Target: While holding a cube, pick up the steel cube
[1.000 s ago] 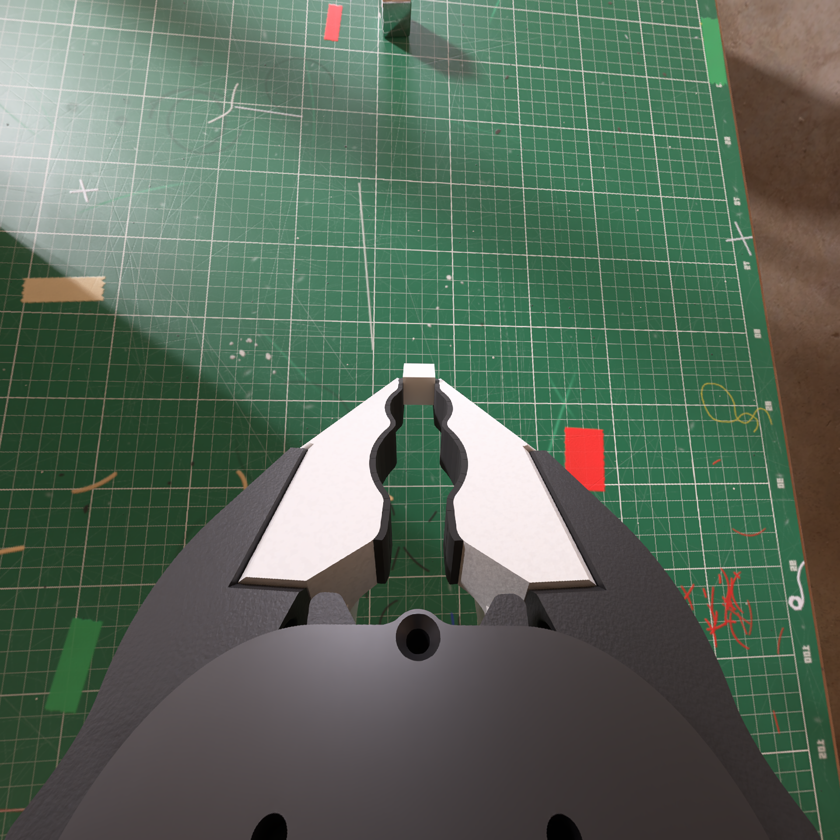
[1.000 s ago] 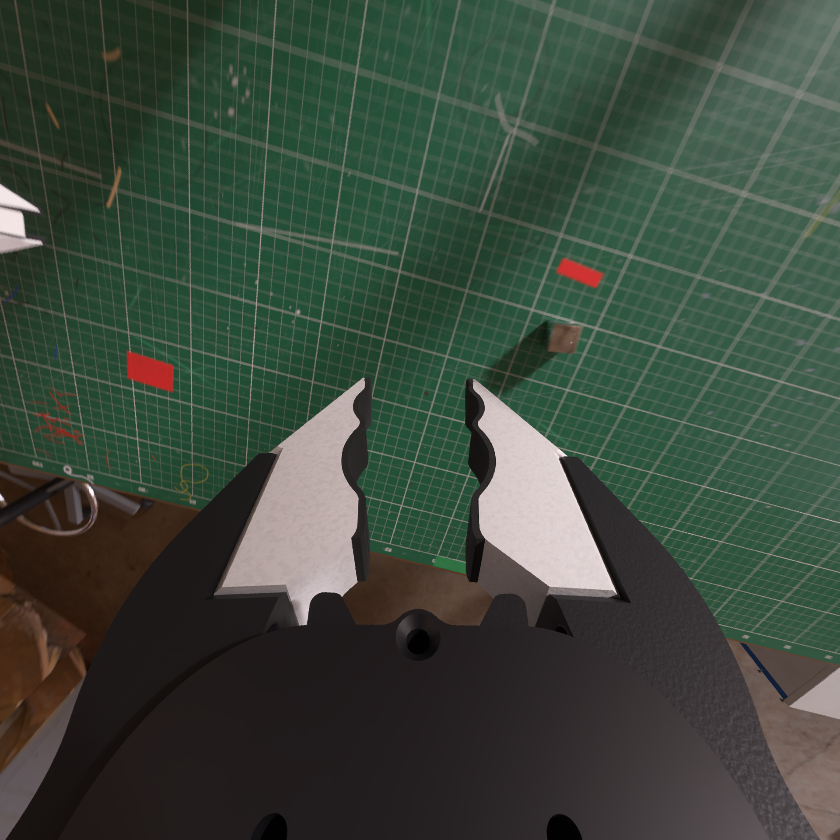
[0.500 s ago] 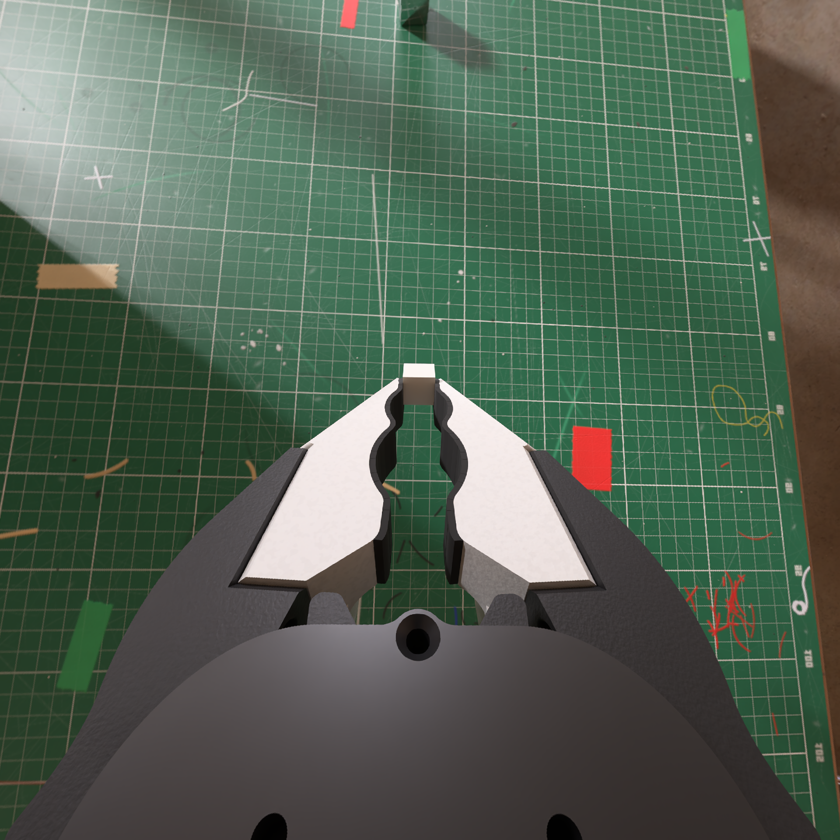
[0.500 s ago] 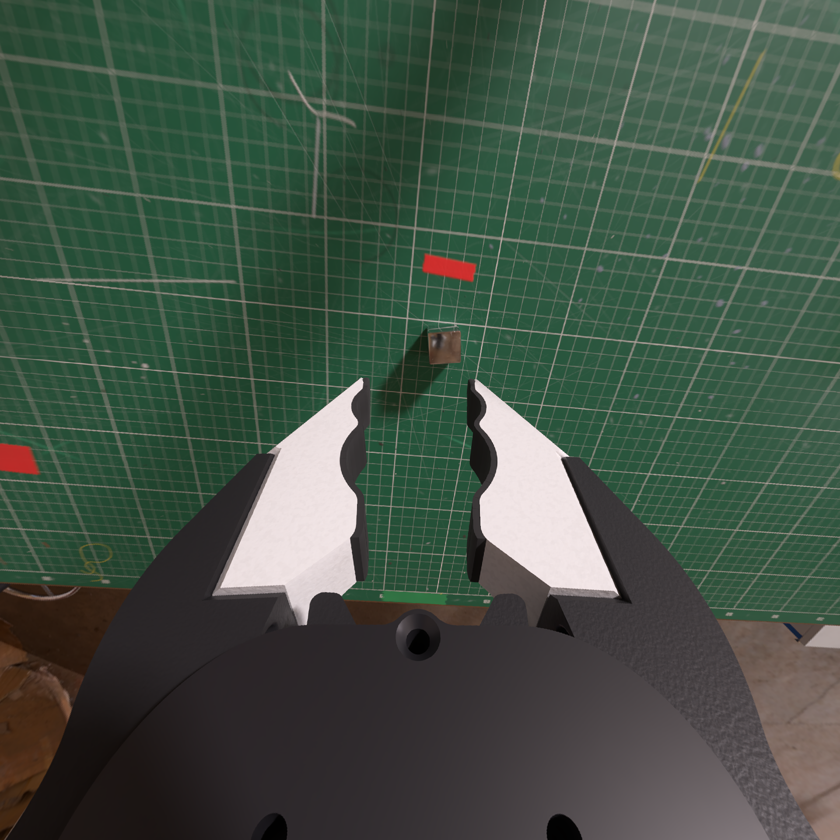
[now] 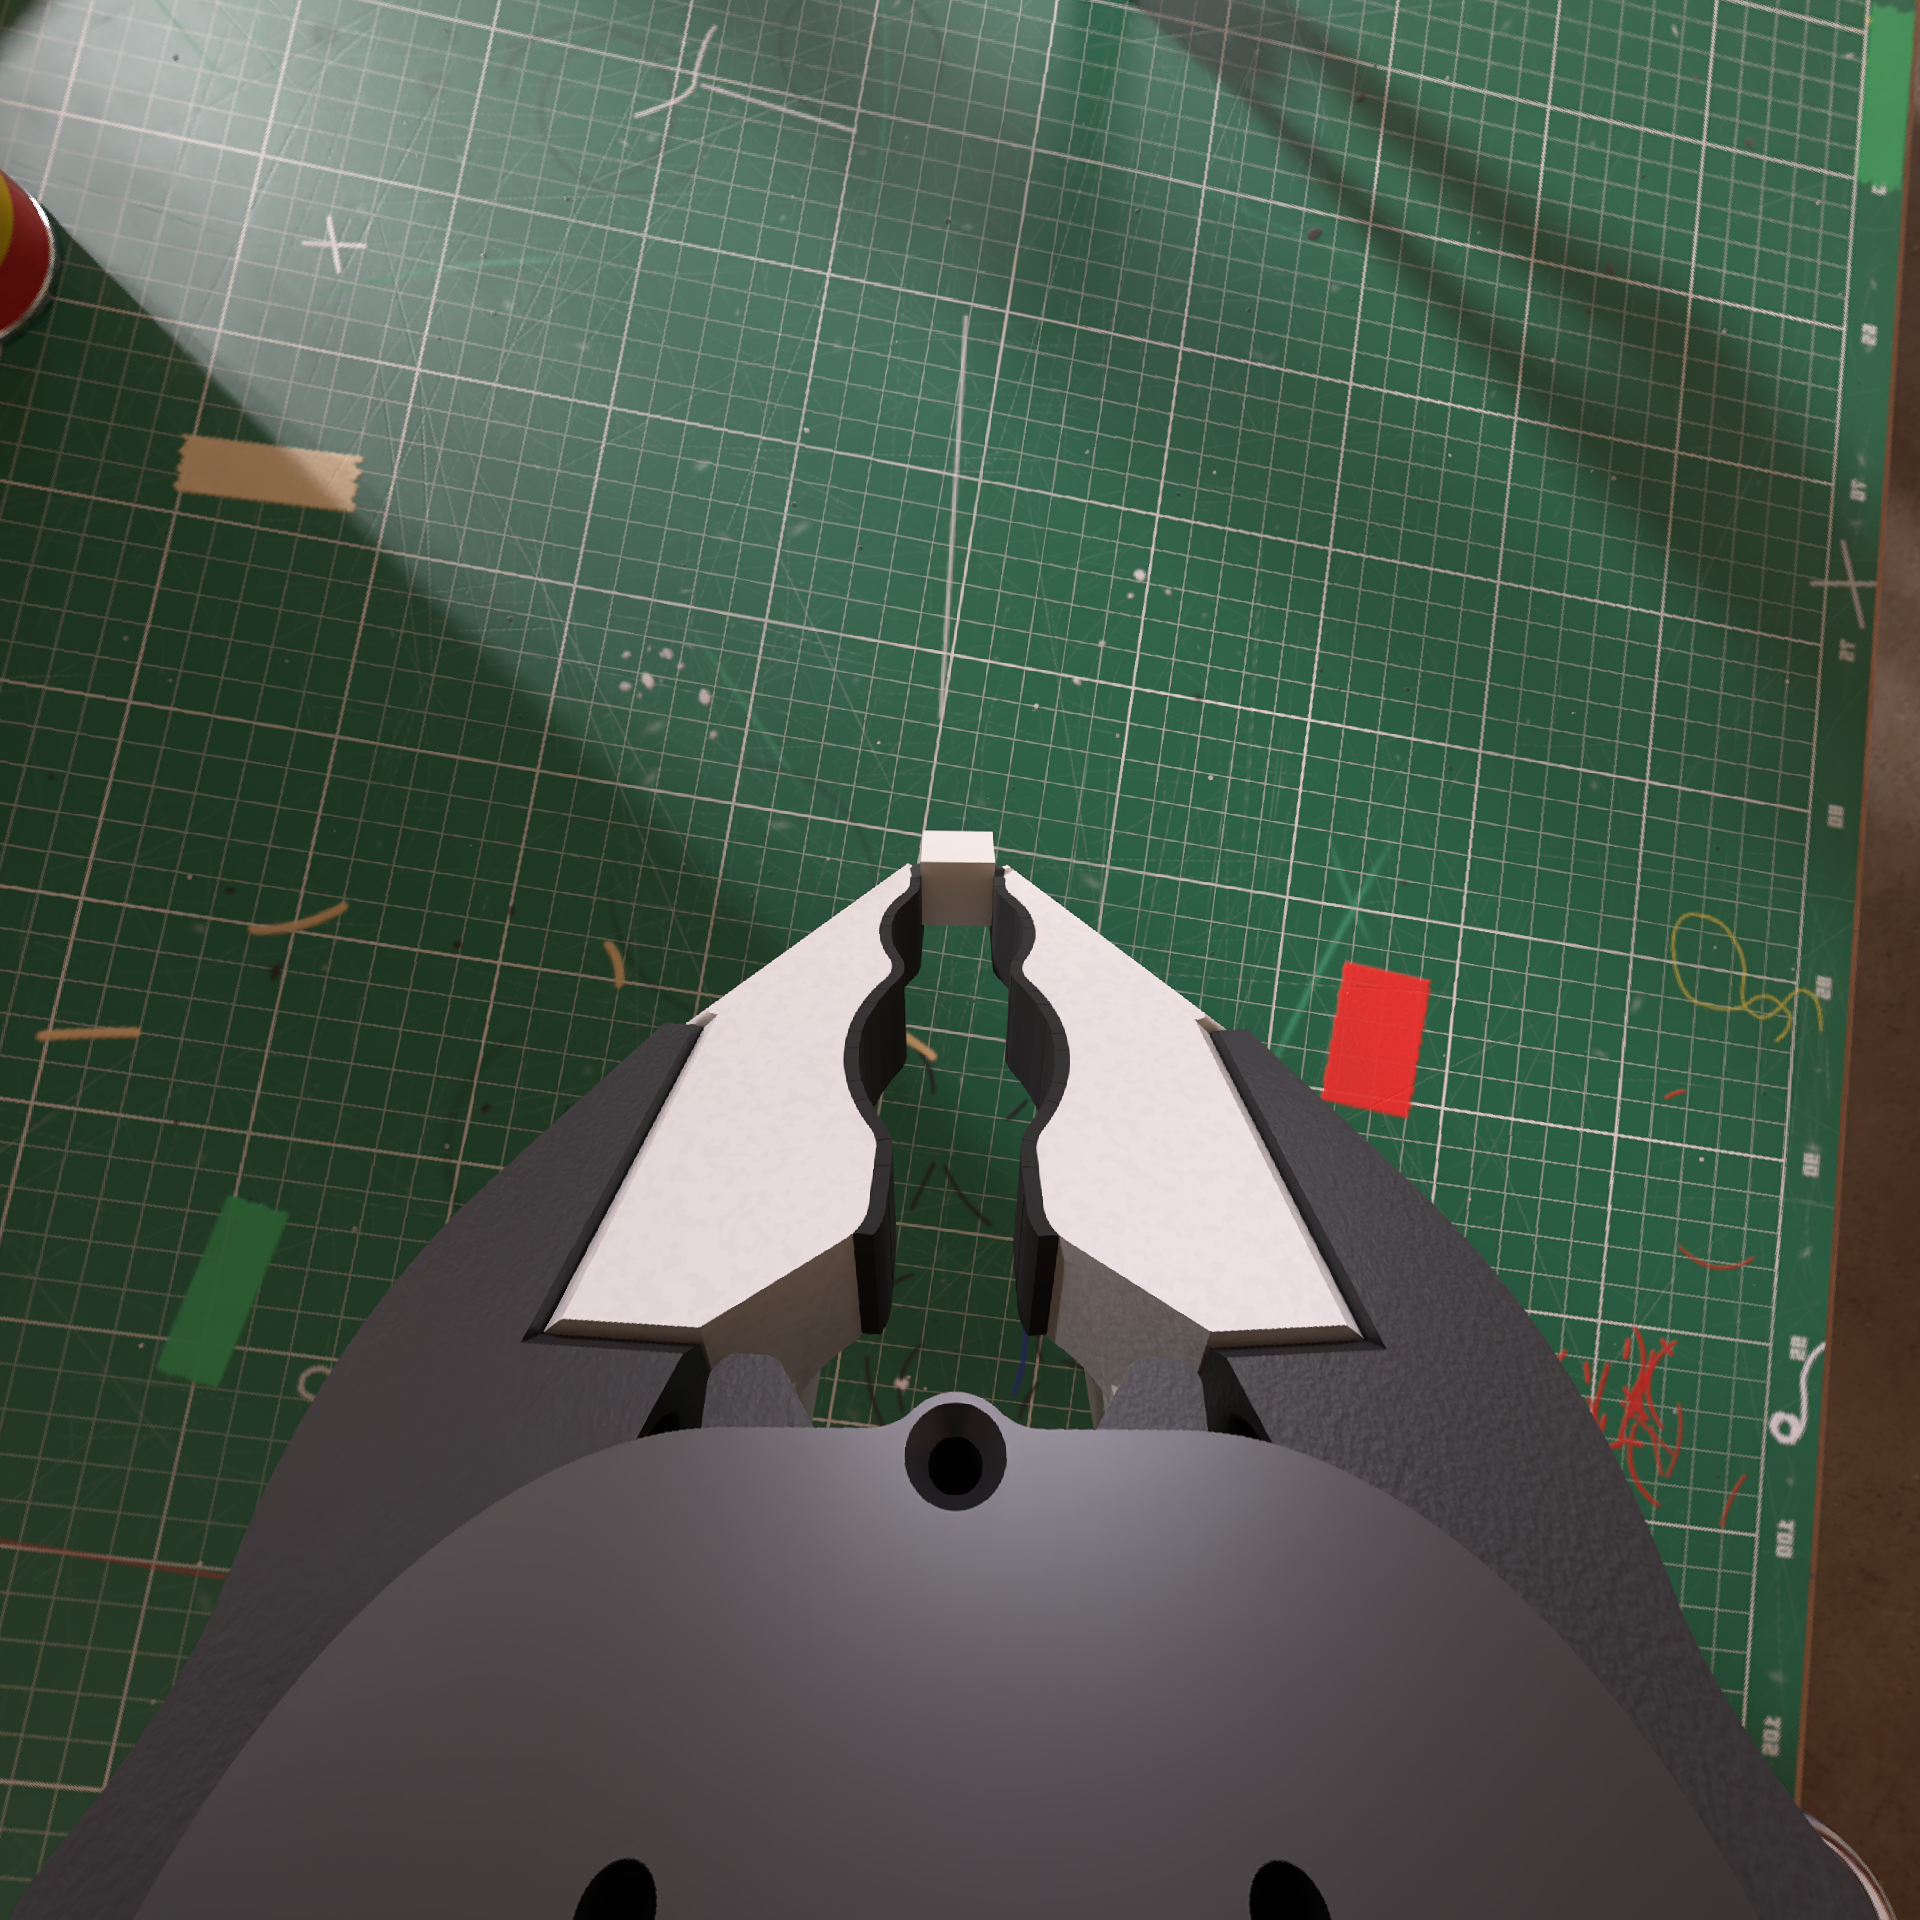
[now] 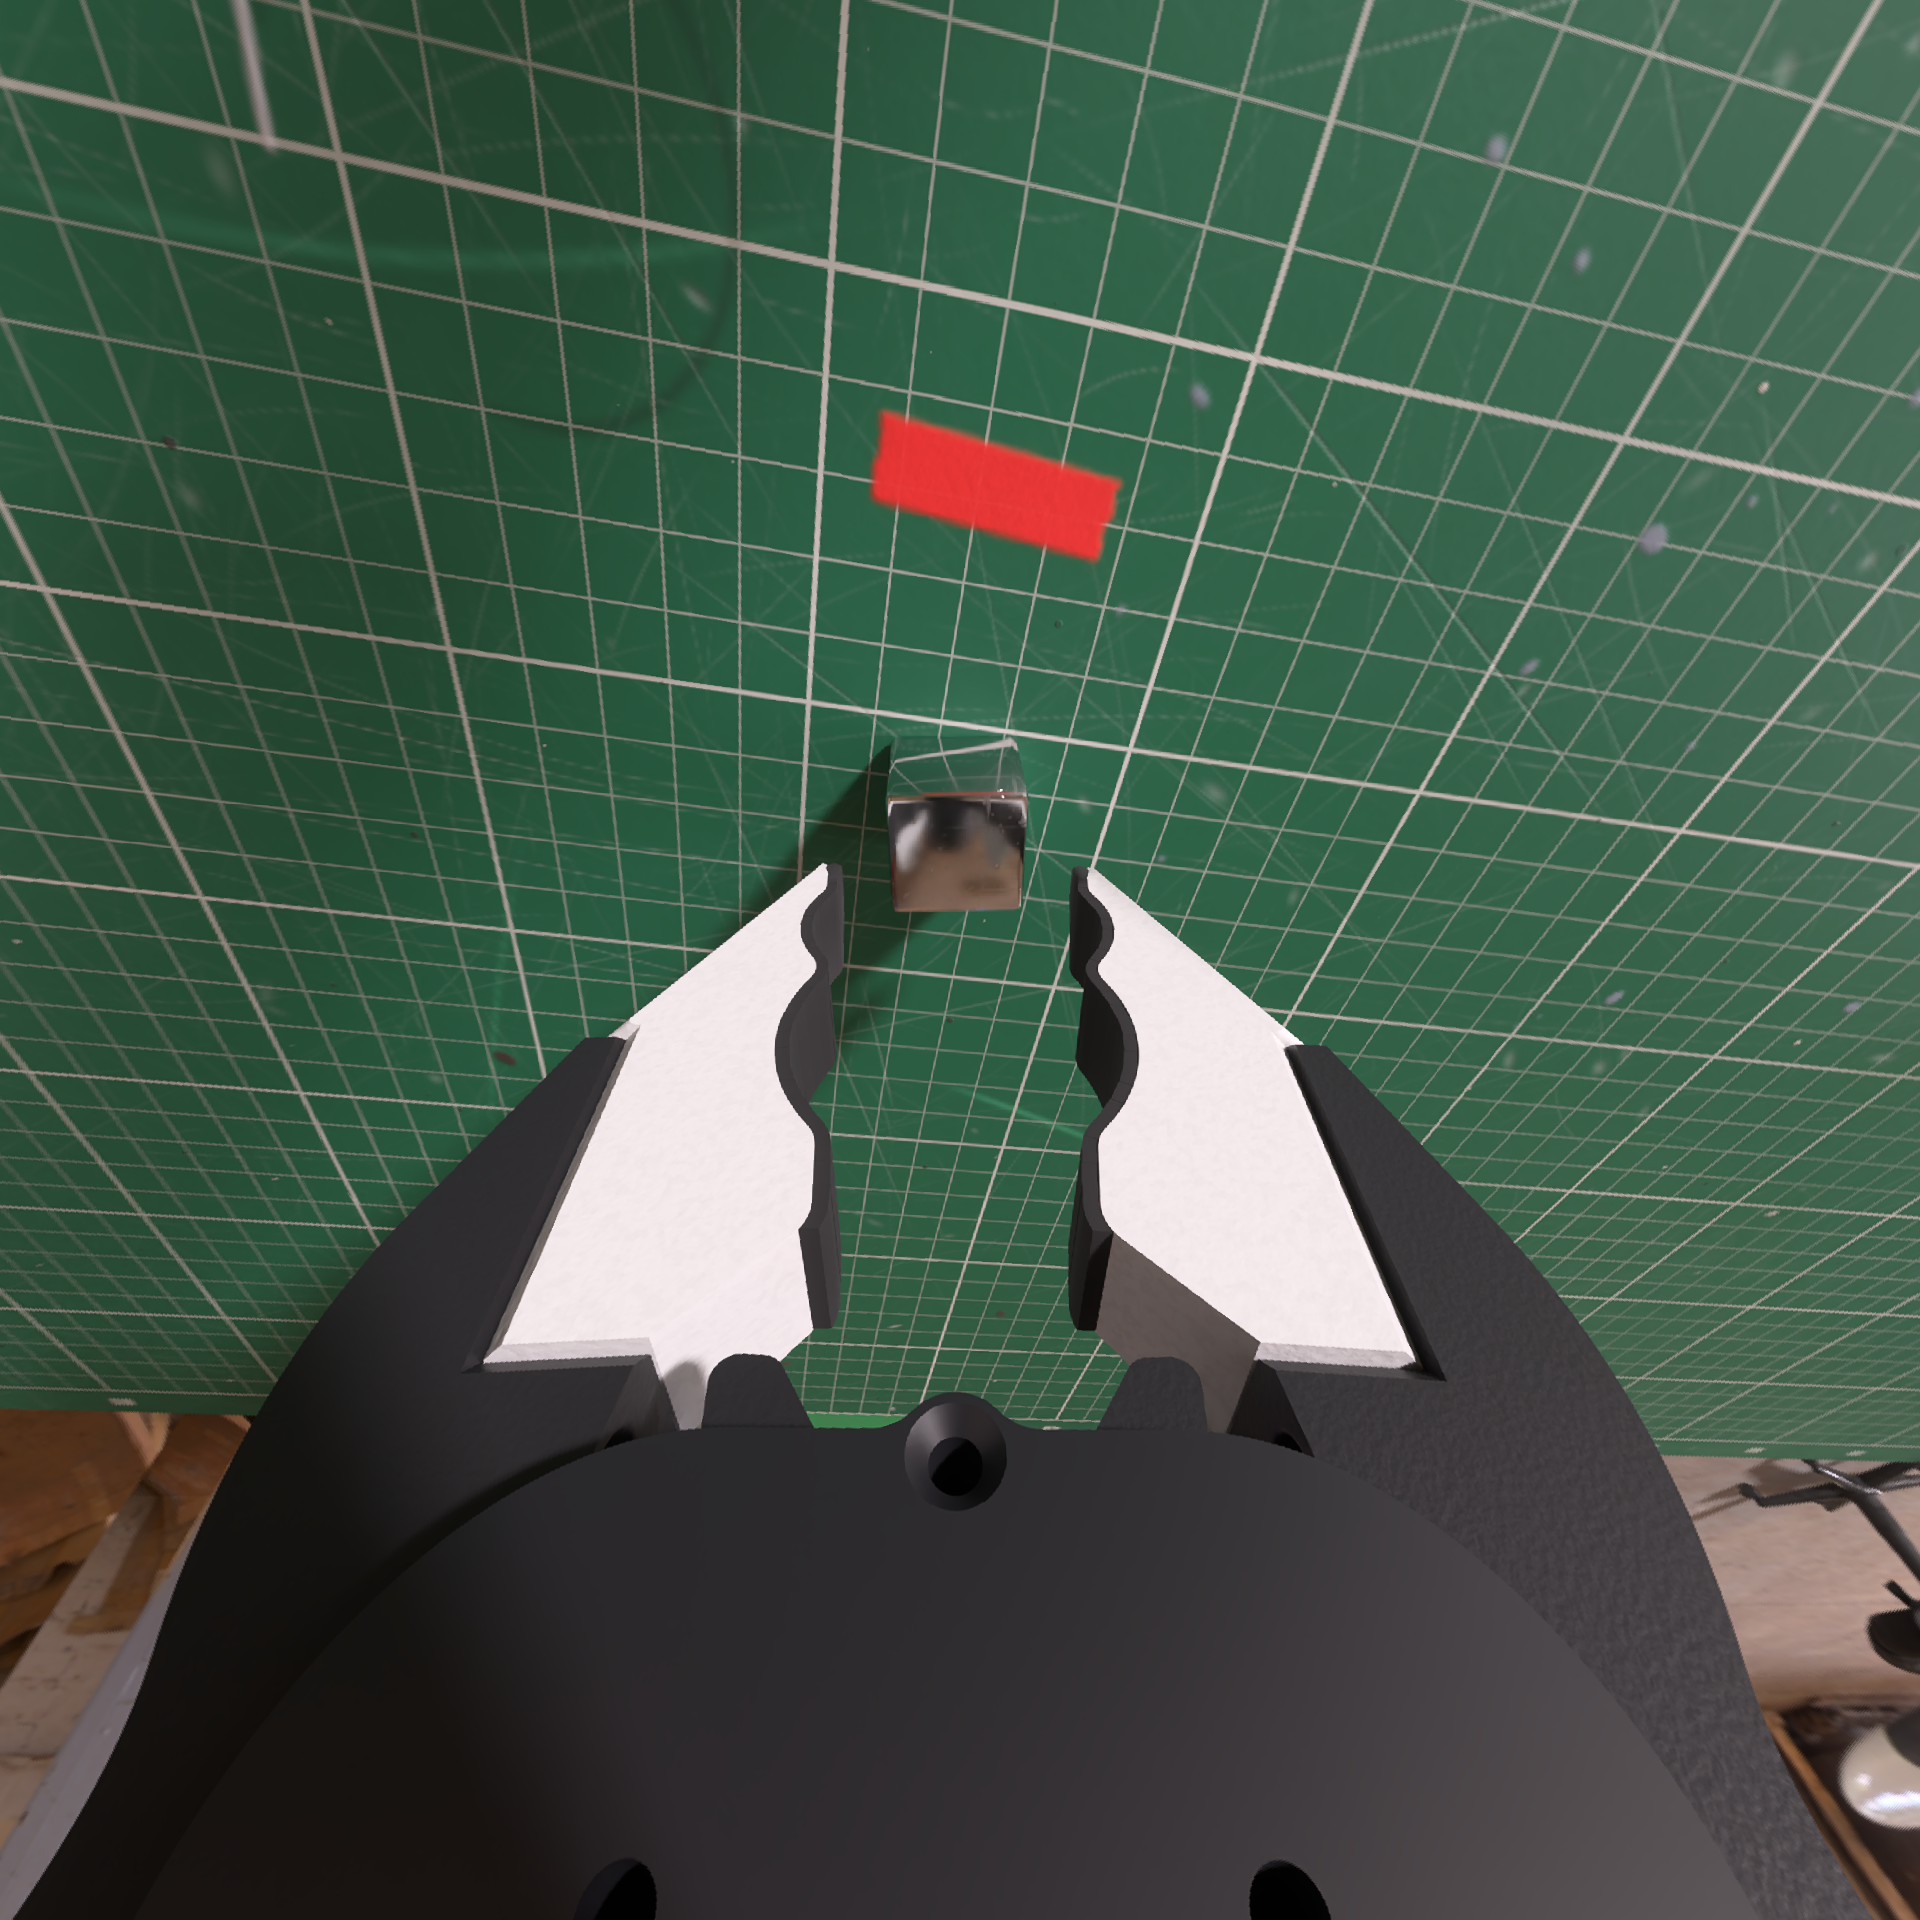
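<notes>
My left gripper (image 5: 957,883) is shut on a small white cube (image 5: 957,876) held at its fingertips above the green cutting mat (image 5: 1351,520). In the right wrist view, the shiny steel cube (image 6: 958,827) sits on the mat (image 6: 416,727), just ahead of my right gripper (image 6: 956,883). The right gripper is open and empty, its two fingertips level with the cube's near face, one on each side and apart from it. The steel cube does not show in the left wrist view.
A red can (image 5: 19,260) stands at the mat's left edge. Pieces of red tape (image 5: 1377,1037), tan tape (image 5: 268,473) and green tape (image 5: 221,1288) lie flat on the mat. A red tape strip (image 6: 995,486) lies beyond the steel cube. The mat's right edge (image 5: 1860,935) meets brown table.
My right gripper has swung toward the steel cube and come down close, so the cube now sits between its open fingertips. The left gripper pulled back with the white cube; the steel cube left its view.
</notes>
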{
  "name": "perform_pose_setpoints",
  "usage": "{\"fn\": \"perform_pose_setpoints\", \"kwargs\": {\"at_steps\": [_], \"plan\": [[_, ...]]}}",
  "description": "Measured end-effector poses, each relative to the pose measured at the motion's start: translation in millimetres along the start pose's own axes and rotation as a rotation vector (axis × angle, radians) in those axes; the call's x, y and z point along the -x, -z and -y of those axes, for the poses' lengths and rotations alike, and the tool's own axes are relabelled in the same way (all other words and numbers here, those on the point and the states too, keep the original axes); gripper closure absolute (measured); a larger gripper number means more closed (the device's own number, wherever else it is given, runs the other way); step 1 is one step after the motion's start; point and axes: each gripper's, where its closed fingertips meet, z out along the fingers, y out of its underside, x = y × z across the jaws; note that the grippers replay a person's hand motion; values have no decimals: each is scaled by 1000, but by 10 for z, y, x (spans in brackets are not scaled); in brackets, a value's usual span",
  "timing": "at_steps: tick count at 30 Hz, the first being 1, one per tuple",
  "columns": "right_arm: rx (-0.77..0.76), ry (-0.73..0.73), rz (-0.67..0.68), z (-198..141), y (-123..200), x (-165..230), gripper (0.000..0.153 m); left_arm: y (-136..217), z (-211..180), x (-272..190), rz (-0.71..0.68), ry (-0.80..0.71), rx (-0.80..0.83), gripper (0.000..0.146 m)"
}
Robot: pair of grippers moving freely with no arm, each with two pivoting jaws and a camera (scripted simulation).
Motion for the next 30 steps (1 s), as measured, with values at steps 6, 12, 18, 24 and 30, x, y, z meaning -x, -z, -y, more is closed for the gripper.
{"fn": "perform_pose_setpoints", "kwargs": {"at_steps": [6, 12, 18, 24, 30], "plan": [[18, -10, 17, 8, -64, -2, 126, 1, -1, -4, 5, 4, 10, 134], [-63, -24, -1, 135, 302, -5, 126, -18, 23, -22, -16, -16, 0, 134], [-150, -26, 6, 202, 966, 125, 126, -56, 72, -54, -61, -66, -18, 134], [-161, 45, 13, 42, 1582, 451, 126, -63, 78, -106, -108, -123, -35, 134], [-174, 70, 40, -115, 1851, 848, 126, -56, 67, -136, -138, -163, -47, 134]]}}
